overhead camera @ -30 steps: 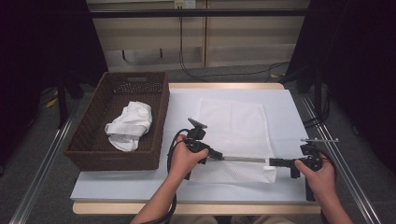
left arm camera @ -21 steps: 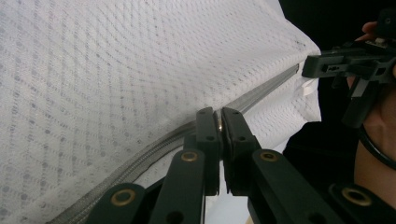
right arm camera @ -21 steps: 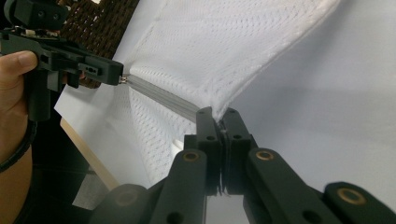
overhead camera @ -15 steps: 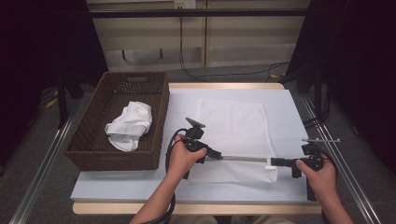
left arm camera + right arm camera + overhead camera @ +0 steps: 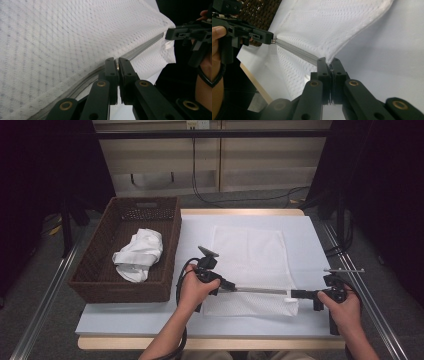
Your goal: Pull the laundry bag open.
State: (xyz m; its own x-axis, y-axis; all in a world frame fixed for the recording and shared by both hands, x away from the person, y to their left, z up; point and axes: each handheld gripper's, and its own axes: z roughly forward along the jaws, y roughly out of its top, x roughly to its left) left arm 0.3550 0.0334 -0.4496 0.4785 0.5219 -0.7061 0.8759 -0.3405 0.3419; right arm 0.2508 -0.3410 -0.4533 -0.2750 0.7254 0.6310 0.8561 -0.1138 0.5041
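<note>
Working at a pale blue table (image 5: pixel 305 250) with dark surroundings and cabinets behind, you have one mesh bag (image 5: pixel 250 255) at center and one wicker basket (image 5: pixel 100 285) at nine o'clock. Your left gripper (image 5: pixel 227 286) pinches the zipper pull (image 5: pixel 116 65), your right gripper (image 5: pixel 295 294) pinches the bag's corner, zipper (image 5: pixel 260 290) running from nine to three o'clock.

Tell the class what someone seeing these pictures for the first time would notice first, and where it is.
Most striking is the white mesh bag on the table's pale mat, its grey zipper pulled taut near the front edge. The left hand-held gripper and the right hand-held gripper each pinch one end of that zipper. To the left stands a dark wicker basket with a crumpled white cloth inside.
</note>
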